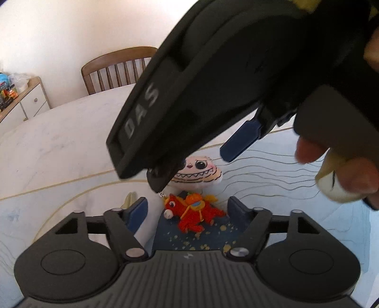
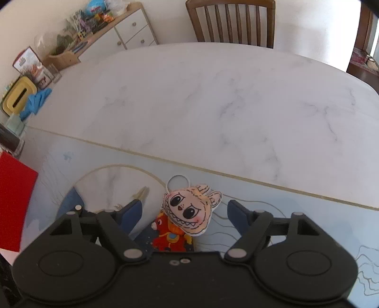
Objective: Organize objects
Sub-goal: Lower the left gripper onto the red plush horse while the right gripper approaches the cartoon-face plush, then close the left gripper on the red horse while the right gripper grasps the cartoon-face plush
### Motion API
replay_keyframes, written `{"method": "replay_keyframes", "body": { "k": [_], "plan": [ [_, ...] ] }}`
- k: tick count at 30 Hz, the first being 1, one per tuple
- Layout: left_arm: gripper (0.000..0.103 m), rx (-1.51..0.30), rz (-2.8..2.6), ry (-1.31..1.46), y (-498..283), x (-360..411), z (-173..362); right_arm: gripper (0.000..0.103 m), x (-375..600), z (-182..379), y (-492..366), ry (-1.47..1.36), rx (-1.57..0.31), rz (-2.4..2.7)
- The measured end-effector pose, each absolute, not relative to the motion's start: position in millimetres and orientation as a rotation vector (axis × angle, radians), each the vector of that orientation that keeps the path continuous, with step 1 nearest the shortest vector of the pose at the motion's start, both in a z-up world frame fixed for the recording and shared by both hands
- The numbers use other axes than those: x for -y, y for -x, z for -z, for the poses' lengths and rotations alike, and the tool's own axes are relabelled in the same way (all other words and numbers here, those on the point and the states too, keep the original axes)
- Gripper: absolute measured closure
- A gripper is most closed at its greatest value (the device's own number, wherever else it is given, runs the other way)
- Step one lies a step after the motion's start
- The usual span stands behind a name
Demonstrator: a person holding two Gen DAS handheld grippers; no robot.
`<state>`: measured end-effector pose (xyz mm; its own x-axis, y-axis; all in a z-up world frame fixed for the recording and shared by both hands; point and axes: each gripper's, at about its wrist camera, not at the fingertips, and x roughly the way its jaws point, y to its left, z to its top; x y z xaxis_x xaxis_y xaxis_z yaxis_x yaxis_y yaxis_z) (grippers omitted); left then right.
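Observation:
A red and orange plush toy lies on a dark blue, gold-speckled patch of the mat. It sits between the fingers of my left gripper, which stands open around it without pressing. Just beyond lies a pink monster-face plush with a key ring. My right gripper hangs over that face plush, open, a finger on each side and gaps to both. In the left wrist view the right gripper's black body fills the upper frame and hides part of the face. The red toy shows below the face.
Both toys rest on a pale blue mat with line drawings, laid on a white marble table. A red box stands at the left. A wooden chair and a cluttered cabinet are beyond. A hand holds the right gripper.

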<state>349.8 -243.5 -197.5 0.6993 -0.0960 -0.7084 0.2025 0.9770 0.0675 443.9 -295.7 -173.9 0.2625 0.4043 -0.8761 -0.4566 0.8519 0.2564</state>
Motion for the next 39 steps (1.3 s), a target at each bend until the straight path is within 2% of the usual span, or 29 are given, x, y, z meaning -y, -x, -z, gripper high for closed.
{"method": "replay_keyframes", "body": {
  "k": [8,10,14,20,39],
  "plan": [
    [0.047,-0.792,0.172,-0.121,-350,245,197,0.035,292,177,-445,0.059,-1.173,-0.588],
    [0.048,-0.794,0.170,-0.118,-350,245,198,0.039,292,178,-445,0.058,-1.177,-0.586],
    [0.049,-0.800,0.167,-0.111,-350,245,198,0.053,292,179,-444,0.057,-1.181,-0.577],
    [0.050,-0.805,0.162,-0.115,-348,246,196,0.061,296,178,-441,0.049,-1.167,-0.573],
    [0.051,-0.815,0.155,-0.087,-301,221,174,0.063,329,130,-407,0.022,-1.075,-0.579]
  ]
}}
